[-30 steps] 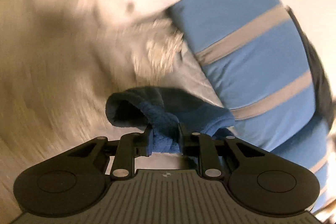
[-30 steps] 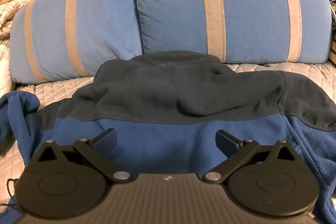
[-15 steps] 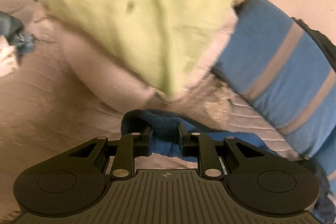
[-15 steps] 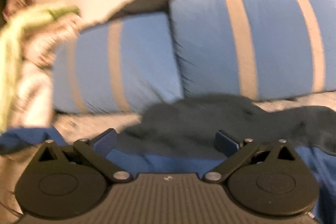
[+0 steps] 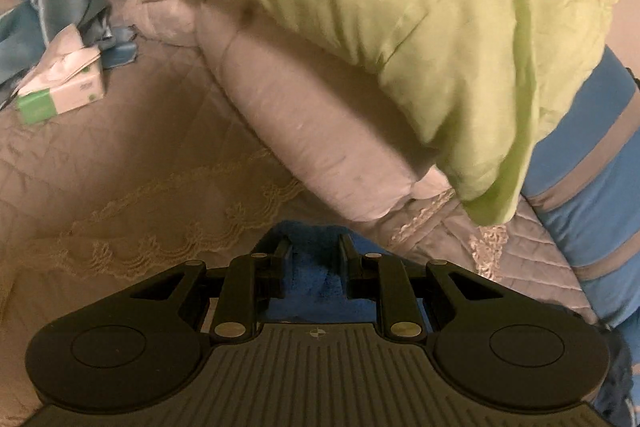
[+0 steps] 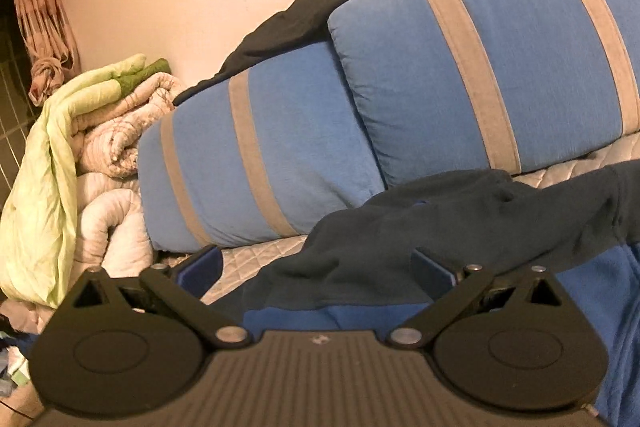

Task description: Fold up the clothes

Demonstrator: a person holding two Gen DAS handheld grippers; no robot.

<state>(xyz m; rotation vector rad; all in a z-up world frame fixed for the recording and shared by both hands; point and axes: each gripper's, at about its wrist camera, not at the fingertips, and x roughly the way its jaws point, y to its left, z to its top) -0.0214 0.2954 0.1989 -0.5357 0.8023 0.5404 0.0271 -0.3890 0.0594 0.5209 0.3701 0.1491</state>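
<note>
- Left wrist: the blue striped pillow (image 5: 592,163) that filled the view a second ago now sits at the right edge; a green quilt (image 5: 420,19) and tissue box (image 5: 60,95), print unreadable, appear. The left hand-held gripper (image 5: 314,261) stays pinched on the blue fleece (image 5: 312,283) above the bed (image 5: 120,179).
- Right wrist: the view has tilted. The right hand-held gripper (image 6: 316,267) gapes wide, gripping nothing; the fleece (image 6: 460,227), navy over blue, lies rumpled against the pillows.
</note>
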